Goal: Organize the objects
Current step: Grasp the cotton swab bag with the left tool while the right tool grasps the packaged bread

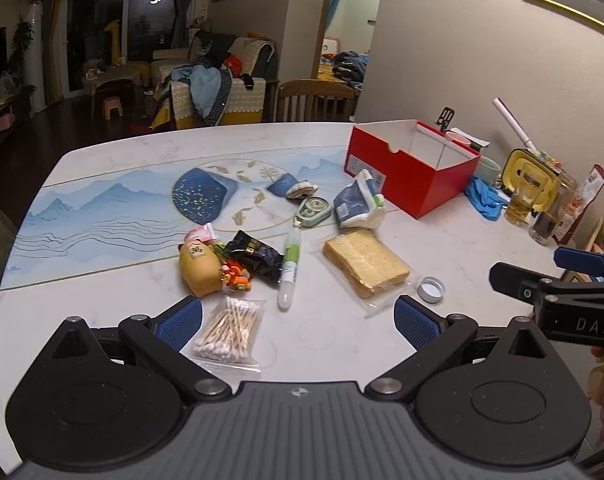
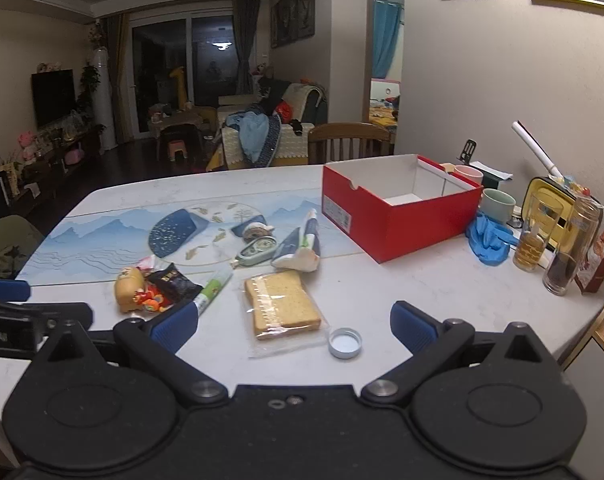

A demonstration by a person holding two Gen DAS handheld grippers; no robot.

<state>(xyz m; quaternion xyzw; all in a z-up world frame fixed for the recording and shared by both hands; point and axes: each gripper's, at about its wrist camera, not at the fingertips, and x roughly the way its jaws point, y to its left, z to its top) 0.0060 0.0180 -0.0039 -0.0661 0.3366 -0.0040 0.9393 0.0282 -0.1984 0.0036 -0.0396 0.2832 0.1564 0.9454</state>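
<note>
Loose objects lie on the white table: a bag of cotton swabs, a green-and-white pen, bagged bread slices, a metal lid, a yellow toy, a black snack packet, a correction tape and a tissue pack. An open, empty red box stands at the back right. My left gripper is open, just above the swabs. My right gripper is open, near the bread and lid.
Right of the box are blue gloves, a green mug, two glasses, a yellow case and a snack bag. A wooden chair stands behind the table. The right gripper shows at the left wrist view's right edge.
</note>
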